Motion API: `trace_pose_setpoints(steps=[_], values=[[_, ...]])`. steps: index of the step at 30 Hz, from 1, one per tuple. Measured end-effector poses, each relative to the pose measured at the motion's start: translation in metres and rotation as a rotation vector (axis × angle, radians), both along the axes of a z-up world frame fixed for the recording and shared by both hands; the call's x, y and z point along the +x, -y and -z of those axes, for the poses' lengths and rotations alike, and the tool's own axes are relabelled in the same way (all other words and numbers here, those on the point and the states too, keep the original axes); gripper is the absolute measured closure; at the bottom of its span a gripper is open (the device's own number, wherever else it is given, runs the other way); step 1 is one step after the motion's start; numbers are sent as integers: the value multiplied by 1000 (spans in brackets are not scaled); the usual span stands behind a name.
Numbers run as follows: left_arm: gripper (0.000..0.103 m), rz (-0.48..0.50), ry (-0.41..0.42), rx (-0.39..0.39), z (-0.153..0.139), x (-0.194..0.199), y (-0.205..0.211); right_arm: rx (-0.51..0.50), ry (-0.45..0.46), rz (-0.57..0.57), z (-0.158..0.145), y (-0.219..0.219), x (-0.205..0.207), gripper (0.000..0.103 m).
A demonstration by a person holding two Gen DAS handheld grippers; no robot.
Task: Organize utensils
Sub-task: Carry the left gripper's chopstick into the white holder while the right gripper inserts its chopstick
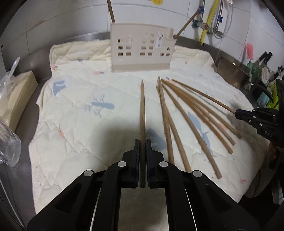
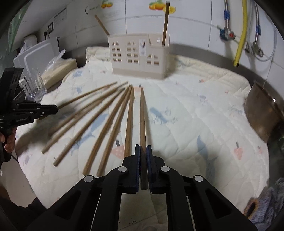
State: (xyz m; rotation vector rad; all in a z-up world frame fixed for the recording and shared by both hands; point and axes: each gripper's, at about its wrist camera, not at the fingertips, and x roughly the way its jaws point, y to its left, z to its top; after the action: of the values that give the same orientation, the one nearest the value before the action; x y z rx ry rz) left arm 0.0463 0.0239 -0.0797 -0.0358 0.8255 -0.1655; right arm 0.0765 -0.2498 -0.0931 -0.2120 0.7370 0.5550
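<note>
Jaws of both grippers were clamped on one chopstick each.
Chopsticks (image 1: 142,106) (image 2: 142,113) were aimed at holder (image 1: 142,51), likely for insertion.

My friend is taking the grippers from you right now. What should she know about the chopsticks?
Left gripper: shut on one chopstick, tip pointing toward the holder.
Right gripper: shut on another chopstick, same way.
Utensil holder: stands at the far end of the quilted cloth; two chopsticks already stick out of it, one at the left end and one at the right.
Loose chopsticks: a fan of about six lies on the cloth between the grippers.
Done: two in, two picked up.
Left: drop the held pair into the holder, then collect the loose ones.
</note>
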Motion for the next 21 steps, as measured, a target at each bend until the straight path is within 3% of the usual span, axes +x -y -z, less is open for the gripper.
trace_pose_setpoints(steps=[11, 21], values=[[98, 25, 133, 53, -61, 8, 8, 55, 163, -23, -69, -6, 5, 97], [98, 66, 215, 88, -102, 43, 23, 94, 208, -60, -122, -24, 43, 97]])
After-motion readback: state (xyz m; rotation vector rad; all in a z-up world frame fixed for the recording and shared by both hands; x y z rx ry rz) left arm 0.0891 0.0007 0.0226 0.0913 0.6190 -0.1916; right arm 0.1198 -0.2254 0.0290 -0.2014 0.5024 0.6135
